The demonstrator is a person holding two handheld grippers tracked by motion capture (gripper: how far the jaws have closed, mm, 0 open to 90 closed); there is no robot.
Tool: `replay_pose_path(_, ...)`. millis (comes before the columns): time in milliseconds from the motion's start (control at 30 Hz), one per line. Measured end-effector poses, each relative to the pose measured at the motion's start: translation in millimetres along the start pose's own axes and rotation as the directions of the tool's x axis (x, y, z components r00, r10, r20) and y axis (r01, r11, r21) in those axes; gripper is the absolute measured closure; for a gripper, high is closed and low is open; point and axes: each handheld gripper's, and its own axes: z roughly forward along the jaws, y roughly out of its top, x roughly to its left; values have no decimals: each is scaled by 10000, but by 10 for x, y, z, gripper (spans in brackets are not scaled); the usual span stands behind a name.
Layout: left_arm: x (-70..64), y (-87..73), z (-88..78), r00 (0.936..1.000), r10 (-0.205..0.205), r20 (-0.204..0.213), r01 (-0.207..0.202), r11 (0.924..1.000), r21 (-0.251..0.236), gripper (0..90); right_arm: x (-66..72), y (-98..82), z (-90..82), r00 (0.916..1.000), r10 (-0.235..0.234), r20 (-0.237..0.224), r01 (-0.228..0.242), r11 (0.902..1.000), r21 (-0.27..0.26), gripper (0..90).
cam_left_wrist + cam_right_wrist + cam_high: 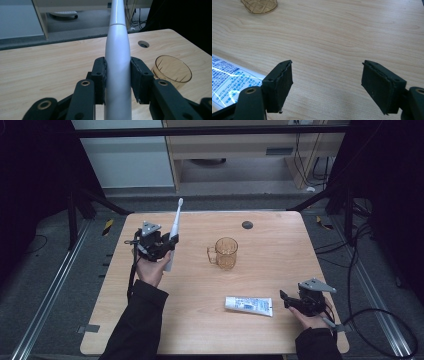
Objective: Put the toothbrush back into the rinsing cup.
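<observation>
Toothbrush: the white electric toothbrush (175, 227) was smooth, tapering to a slim neck, standing tilted above the table's left side.
Left gripper: the left gripper (117, 75) clamped the handle between both pads.
Right gripper: the right gripper (327, 85) stood wide apart, holding nothing, just beside the toothpaste tube (248, 305).
Cup: the amber cup (225, 253) stood mid-table (270, 265), nothing seen inside.
</observation>
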Motion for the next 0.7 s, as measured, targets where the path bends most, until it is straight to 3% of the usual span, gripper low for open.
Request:
replay_pose_path(333,-177,99,193,9999,-107,-82,99,9952,-978,661,-9,-3,-1,10000,-28,14,28,10000,-86,247)
replay_pose_path(700,-355,187,401,9993,-360,94,370,9872,-1550,661,-13,-10,7,10000,24,13,-24,9998,-211,230)
